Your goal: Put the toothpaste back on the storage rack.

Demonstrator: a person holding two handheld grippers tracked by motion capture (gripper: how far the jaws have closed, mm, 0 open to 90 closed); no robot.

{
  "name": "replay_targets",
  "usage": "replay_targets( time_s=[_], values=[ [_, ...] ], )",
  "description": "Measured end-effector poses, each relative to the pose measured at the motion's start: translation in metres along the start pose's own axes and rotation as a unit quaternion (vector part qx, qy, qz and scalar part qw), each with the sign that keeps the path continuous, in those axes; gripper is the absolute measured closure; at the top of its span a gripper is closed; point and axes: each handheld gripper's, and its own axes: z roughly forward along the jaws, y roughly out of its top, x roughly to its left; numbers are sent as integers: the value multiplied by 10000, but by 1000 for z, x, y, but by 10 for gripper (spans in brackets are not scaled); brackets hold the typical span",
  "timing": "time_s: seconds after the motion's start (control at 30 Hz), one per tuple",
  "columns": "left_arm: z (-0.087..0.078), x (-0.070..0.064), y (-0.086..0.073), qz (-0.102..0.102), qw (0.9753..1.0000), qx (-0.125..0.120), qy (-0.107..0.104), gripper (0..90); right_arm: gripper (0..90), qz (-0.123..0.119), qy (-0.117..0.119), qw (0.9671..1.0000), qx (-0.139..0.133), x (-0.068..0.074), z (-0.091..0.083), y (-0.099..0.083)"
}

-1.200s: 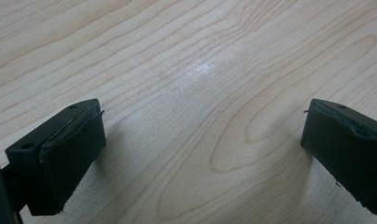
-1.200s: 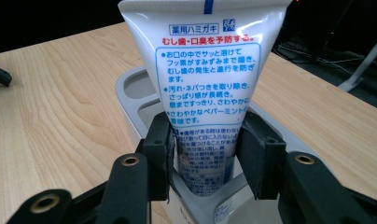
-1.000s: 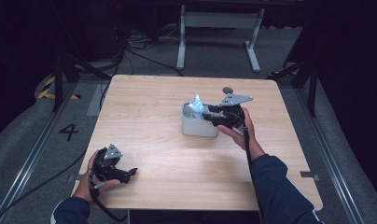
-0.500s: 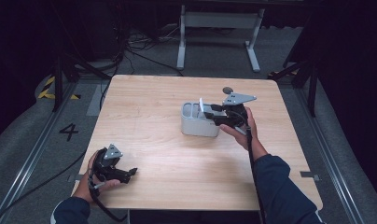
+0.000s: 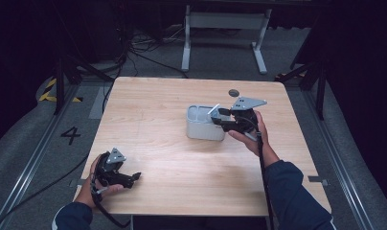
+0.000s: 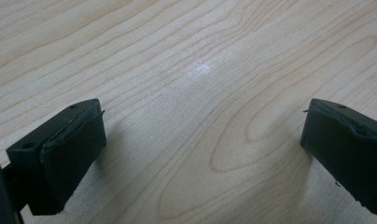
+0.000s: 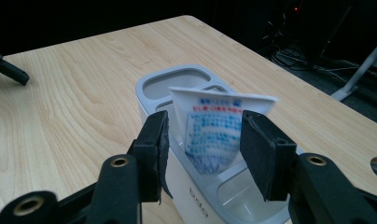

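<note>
Your right gripper (image 5: pixel 219 119) sits over the near right end of the grey holder (image 5: pixel 201 128), which stands a little right of the middle of the wooden table (image 5: pixel 163 105). In the right gripper view, its jaws are spread apart with the tube (image 7: pixel 214 130) standing between them; there is a gap on each side, so they are released and not pressing on it. The tube stands upright in one of the holder's compartments, its flat crimped end up and blue and red print on its face. In the high view that flat end shows as a pale sliver at the holder's right edge. The holder has at least two more openings beyond the tube, both showing bare grey insides.

Your left gripper (image 5: pixel 134 176) rests low at the near left corner of the table, well apart from the holder. In the left gripper view, its jaws stand wide apart over bare wood, with nothing between them.

A small dark round thing (image 5: pixel 233 92) lies on the table beyond your right hand (image 5: pixel 251 136); what it is cannot be told.
</note>
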Motion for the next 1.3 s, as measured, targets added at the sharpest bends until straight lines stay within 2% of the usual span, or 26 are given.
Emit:
replay_targets(
  time_s=[0.4,0.7,0.93,1.3],
  values=[
    [0,0,0,-3,10000,-2,0,5,485,-124,-21,9999,101,4,-16,-7],
    [0,0,0,10,10000,2,8,5,412,-24,-186,9998,68,2,-32,-16],
    [0,0,0,-11,10000,3,22,5,384,-224,-282,9992,193,6,-41,-24],
    [0,0,0,-15,10000,4,26,5,353,-377,-502,9970,458,7,-56,-41]
  ],
)
